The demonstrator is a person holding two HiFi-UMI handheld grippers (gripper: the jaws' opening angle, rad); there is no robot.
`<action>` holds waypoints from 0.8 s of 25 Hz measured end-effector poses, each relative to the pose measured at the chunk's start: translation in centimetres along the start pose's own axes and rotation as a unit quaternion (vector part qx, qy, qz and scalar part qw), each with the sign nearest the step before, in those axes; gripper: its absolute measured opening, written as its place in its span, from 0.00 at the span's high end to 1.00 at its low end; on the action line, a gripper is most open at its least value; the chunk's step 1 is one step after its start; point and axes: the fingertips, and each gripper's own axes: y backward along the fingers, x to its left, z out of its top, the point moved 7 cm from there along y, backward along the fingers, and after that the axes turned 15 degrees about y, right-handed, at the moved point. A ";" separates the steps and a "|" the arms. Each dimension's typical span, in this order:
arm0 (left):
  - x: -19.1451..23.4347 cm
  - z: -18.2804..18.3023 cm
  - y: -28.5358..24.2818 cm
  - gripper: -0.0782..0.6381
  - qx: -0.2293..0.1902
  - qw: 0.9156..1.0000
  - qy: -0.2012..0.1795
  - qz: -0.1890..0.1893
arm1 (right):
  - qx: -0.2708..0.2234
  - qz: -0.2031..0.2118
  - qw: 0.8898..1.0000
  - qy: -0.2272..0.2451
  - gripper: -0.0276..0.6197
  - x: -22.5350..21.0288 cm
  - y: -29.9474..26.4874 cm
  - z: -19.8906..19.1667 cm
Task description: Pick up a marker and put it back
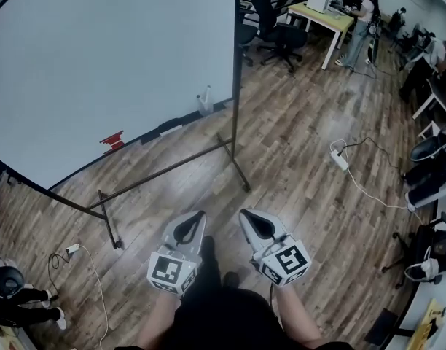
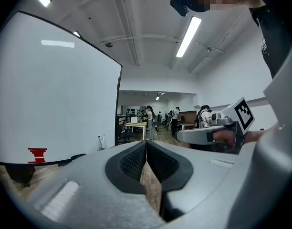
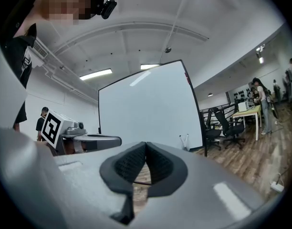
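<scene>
Sitting low on whiteboard (image 1: 99,64), small red item (image 1: 112,141).

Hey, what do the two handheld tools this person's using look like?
The left tool and right tool are pale grey plastic wedges tapering to a tip, lined with black ribbed pads. Each carries a white cube with black square markers at its rear. The person wears a black top.
</scene>
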 end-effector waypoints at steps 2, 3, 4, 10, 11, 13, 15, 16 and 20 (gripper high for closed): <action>1.6 -0.1 -1.1 0.87 0.002 1.000 0.006 -0.005 | 0.000 -0.005 1.000 -0.002 0.95 -0.6 -1.3 0.0; 2.3 0.1 -1.7 0.87 0.002 1.000 0.007 -0.007 | -0.005 -0.008 1.000 -0.006 0.95 -1.0 -1.9 0.1; 3.0 0.4 -2.3 0.87 0.000 1.000 0.007 -0.010 | -0.009 -0.011 1.000 -0.011 0.95 -1.5 -2.5 0.2; 7.6 2.8 -6.0 0.87 -0.017 0.999 0.004 -0.041 | -0.021 -0.033 0.999 -0.024 0.95 -4.4 -7.6 1.1; 8.4 3.0 -6.7 0.87 -0.015 0.999 0.004 -0.045 | -0.021 -0.036 0.999 -0.024 0.95 -4.9 -8.4 1.2; 9.7 3.3 -7.7 0.87 -0.011 0.999 0.009 -0.051 | -0.017 -0.042 0.999 -0.023 0.95 -5.5 -9.9 1.3; 11.2 3.6 -8.5 0.87 -0.008 0.998 0.017 -0.054 | -0.012 -0.047 0.999 -0.020 0.95 -5.8 -11.5 1.4; 12.0 3.8 -8.9 0.87 -0.007 0.998 0.020 -0.055 | -0.010 -0.049 0.999 -0.019 0.95 -6.0 -12.3 1.4; 14.7 4.2 -10.0 0.87 -0.004 0.998 0.025 -0.063 | -0.006 -0.060 0.998 -0.015 0.95 -6.2 -15.0 1.3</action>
